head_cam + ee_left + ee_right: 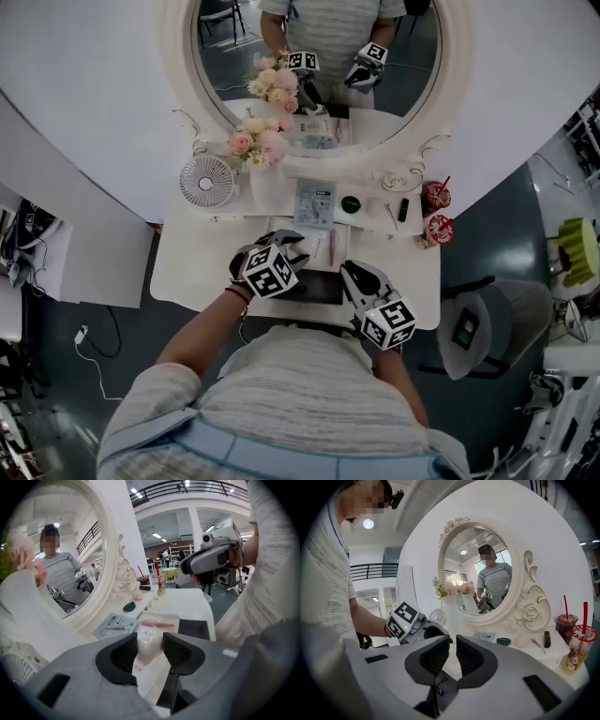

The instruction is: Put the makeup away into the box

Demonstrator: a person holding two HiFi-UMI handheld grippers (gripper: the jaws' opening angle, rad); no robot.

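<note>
Makeup pot (149, 645), small, clear and pinkish inside, is clamped between the pads of my left gripper (150, 638), held off the white table (187, 603) in front of the oval mirror (480, 573). Just beyond it lies the box (165, 616), a pale tray with a dark section beside it; a pink stick (157, 624) rests in the pale part. My right gripper (453, 641) hangs near the box's other side, its jaws a narrow slit apart with nothing in them.
</note>
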